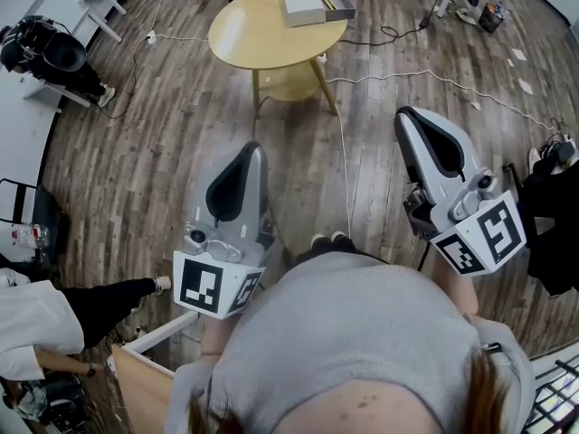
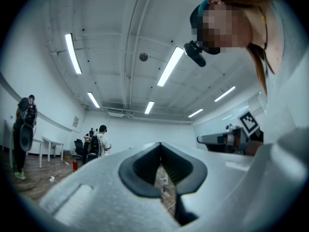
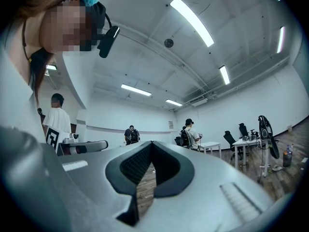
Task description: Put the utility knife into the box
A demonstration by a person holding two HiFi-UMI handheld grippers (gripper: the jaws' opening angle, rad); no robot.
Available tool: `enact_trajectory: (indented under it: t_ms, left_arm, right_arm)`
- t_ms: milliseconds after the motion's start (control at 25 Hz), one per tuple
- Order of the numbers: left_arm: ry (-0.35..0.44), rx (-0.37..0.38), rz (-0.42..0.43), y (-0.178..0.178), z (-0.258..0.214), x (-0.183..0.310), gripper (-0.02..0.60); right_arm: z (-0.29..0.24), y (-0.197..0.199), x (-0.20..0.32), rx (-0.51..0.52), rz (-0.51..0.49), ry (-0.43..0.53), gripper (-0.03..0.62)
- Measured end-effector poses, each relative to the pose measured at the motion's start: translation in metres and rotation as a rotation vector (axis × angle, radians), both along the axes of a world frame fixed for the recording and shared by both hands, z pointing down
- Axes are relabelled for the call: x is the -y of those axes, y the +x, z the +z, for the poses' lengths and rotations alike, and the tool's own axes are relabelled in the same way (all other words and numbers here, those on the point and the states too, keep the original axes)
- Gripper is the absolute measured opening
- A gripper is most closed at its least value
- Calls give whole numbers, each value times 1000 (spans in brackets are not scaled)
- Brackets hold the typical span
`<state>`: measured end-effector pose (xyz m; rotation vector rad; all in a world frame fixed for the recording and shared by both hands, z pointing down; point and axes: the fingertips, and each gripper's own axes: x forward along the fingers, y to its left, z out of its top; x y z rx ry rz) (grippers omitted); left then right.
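Observation:
In the head view, a grey open box stands on the far side of a round yellow table, with a white lid beside it. A small yellow-and-black item, which looks like the utility knife, lies inside the box. My left gripper and right gripper are held close to my body, well short of the table, both pointing toward it. Each is shut with nothing between its jaws. The left gripper view shows the left gripper closed tip to tip, and the right gripper view shows the right gripper the same way.
A white cable runs over the wooden floor beside the table. A black chair stands far left, a person's leg lies at lower left, and a wooden panel is near my left side. People stand in the distance.

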<state>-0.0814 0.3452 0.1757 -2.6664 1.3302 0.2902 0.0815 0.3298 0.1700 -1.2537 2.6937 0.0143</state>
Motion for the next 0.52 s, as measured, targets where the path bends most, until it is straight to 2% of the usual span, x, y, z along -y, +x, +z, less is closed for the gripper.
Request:
enact_trajectory:
  t_ms: [520]
  left_arm:
    - [7, -12, 6, -6, 0, -3, -3]
  right_arm:
    - [1, -9, -4, -21, 1, 4, 5]
